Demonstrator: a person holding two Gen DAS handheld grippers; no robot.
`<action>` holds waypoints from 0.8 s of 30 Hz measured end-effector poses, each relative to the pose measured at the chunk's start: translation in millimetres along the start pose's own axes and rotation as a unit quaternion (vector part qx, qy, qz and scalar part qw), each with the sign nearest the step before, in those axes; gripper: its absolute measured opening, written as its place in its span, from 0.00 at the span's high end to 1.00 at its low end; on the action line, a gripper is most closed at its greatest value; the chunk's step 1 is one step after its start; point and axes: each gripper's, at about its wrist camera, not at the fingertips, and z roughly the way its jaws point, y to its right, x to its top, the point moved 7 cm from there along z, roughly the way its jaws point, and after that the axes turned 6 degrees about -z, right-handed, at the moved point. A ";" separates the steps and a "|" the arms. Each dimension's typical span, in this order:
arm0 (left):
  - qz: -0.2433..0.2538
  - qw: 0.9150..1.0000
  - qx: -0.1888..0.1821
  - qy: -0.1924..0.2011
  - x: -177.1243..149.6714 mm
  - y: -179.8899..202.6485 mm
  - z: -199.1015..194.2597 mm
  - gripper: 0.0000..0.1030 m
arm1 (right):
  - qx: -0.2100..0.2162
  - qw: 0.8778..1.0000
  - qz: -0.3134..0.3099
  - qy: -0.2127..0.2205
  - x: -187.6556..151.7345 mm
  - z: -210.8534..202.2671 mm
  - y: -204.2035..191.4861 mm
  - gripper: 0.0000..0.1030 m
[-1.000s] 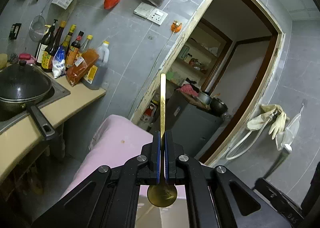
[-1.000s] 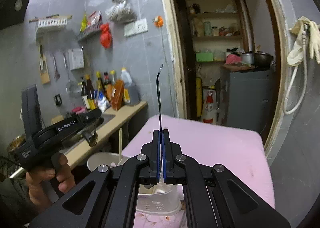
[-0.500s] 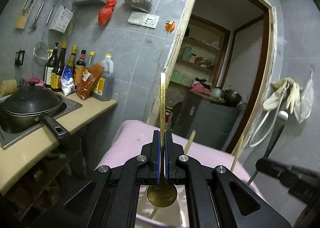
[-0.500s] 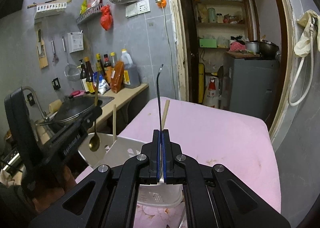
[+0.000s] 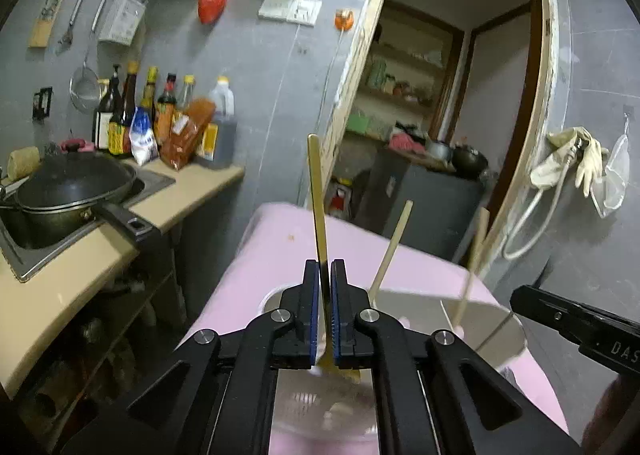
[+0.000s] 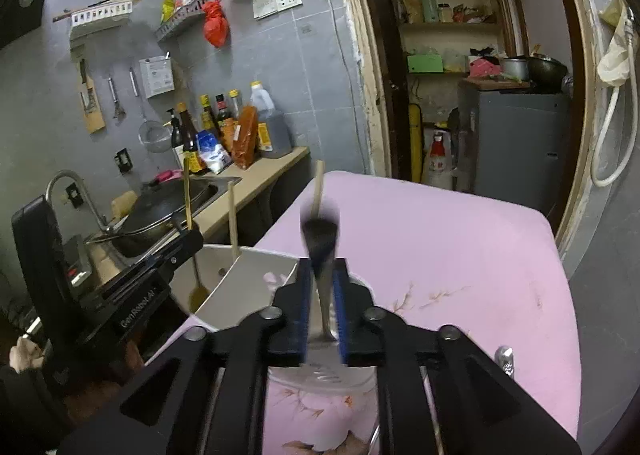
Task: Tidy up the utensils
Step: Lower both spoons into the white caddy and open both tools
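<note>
Both claws have dropped to the white holder (image 6: 256, 275), and my right claw (image 6: 322, 307) has just been parting its jaws, so the blurred, dark-handled utensil (image 6: 320, 239) between them looks released and sliding down. My left claw (image 5: 325, 315) stays nearly shut on the gold spoon (image 5: 318, 207), its bowl already low inside the holder's left compartment. Chopsticks (image 6: 232, 215) stand there; the spoon awaits release.

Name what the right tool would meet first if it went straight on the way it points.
Its jaws have just been opening, with the black-handled utensil loose between them. Straight on, the right tool would likely meet the white holder rim, then the pink tablecloth; depth is unclear.
</note>
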 end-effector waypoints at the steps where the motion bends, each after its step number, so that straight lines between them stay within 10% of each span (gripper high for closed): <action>1: -0.003 1.000 -0.007 -0.007 0.1 -1.0 -2.6 0.89 | 0.003 1.000 0.000 0.002 -0.1 -2.1 -1.2 0.84; 7: -0.009 0.999 -0.029 -0.022 10.1 3.4 -19.9 0.76 | 0.006 1.000 0.010 0.027 9.8 -17.3 -3.6 0.82; 18: 0.023 0.999 -0.036 -0.001 40.6 43.5 -63.1 0.14 | -0.052 0.991 0.035 0.117 31.8 -79.2 11.4 0.13; 24: 0.050 0.998 -0.031 0.025 42.3 66.6 -80.8 0.10 | -0.096 0.983 0.027 0.154 30.7 -121.5 21.7 0.00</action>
